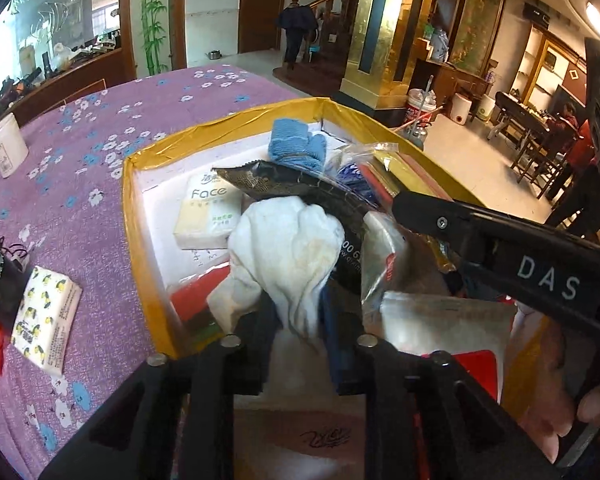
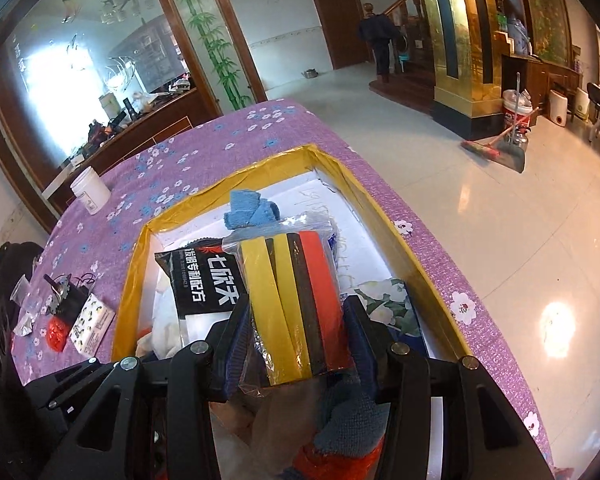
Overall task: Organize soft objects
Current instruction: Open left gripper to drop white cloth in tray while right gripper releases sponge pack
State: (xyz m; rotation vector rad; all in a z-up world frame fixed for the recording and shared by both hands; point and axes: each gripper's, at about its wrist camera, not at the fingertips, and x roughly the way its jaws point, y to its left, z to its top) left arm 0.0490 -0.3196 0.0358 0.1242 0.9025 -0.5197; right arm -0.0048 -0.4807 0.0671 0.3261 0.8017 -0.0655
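The right gripper (image 2: 296,340) is clamping a bagged sponge pack (image 2: 296,304) over the yellow-rimmed box (image 2: 384,216). The left gripper (image 1: 298,340) is sitting slightly parted around a white cloth (image 1: 284,256), the blue cloth (image 1: 296,144) lying at twelve o'clock.

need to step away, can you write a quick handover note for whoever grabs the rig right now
Left gripper: white cloth between its fingers over the yellow-rimmed box; whether the pads still press is unclear.
Right gripper: shut on the bagged yellow, black and red sponges, also over the box.
In the box: blue cloth, Face tissue pack, black packet.
Left: set both loads down; the lemon-print tissue pack lies outside on the purple tablecloth.
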